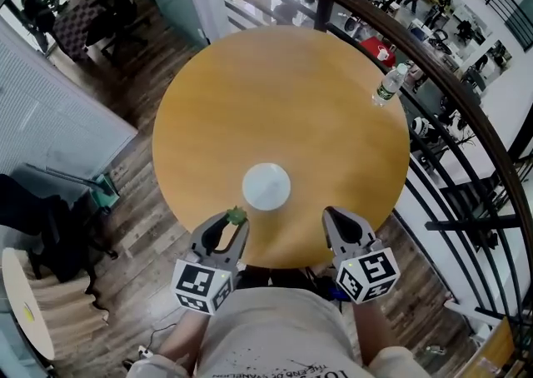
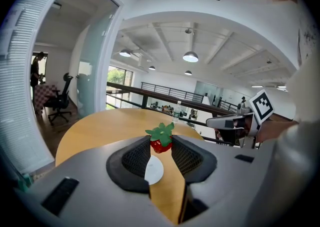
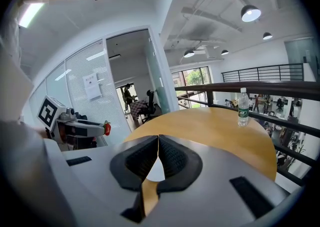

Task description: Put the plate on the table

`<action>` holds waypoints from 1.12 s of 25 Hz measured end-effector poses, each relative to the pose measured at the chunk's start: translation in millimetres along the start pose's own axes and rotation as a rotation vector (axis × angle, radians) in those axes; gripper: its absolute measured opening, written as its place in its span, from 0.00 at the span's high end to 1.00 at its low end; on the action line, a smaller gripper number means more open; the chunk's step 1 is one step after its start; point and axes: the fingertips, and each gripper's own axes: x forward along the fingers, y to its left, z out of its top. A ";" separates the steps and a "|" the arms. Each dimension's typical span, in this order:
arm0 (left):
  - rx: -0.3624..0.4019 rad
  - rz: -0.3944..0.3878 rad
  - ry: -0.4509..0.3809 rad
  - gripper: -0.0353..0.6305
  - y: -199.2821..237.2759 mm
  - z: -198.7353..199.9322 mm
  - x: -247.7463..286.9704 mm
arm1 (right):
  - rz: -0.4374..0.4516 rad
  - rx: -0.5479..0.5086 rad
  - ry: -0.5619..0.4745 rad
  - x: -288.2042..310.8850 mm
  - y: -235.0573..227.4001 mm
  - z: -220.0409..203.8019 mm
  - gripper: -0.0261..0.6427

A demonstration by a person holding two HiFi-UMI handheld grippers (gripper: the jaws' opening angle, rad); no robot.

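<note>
A small white plate (image 1: 266,186) lies flat on the round wooden table (image 1: 275,93), near its front edge. My left gripper (image 1: 234,221) hovers just short of the plate's left side, shut on a toy strawberry (image 1: 237,216). In the left gripper view the red strawberry (image 2: 161,141) with its green leaves sits pinched between the pads, and the plate (image 2: 153,170) shows below it. My right gripper (image 1: 328,213) hangs at the plate's right with its jaws closed together and nothing in them. In the right gripper view a sliver of the plate (image 3: 157,170) shows under the touching tips.
A clear water bottle (image 1: 388,85) stands upright near the table's far right edge, also in the right gripper view as the bottle (image 3: 242,107). A dark railing (image 1: 466,110) curves behind the table. Office chairs (image 1: 117,10) stand at the far left on the wooden floor.
</note>
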 end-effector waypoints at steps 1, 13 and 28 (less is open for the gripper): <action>0.001 -0.006 0.006 0.73 1.5 -1.5 2.6 | -0.004 -0.002 0.005 1.4 -0.2 -2.4 0.92; 0.012 -0.043 0.066 0.73 24.5 -17.0 36.0 | -0.011 0.005 0.061 29.8 -2.7 -28.1 0.92; 0.029 -0.079 0.139 0.73 39.4 -40.9 79.7 | -0.006 0.013 0.095 61.2 -16.2 -44.6 0.92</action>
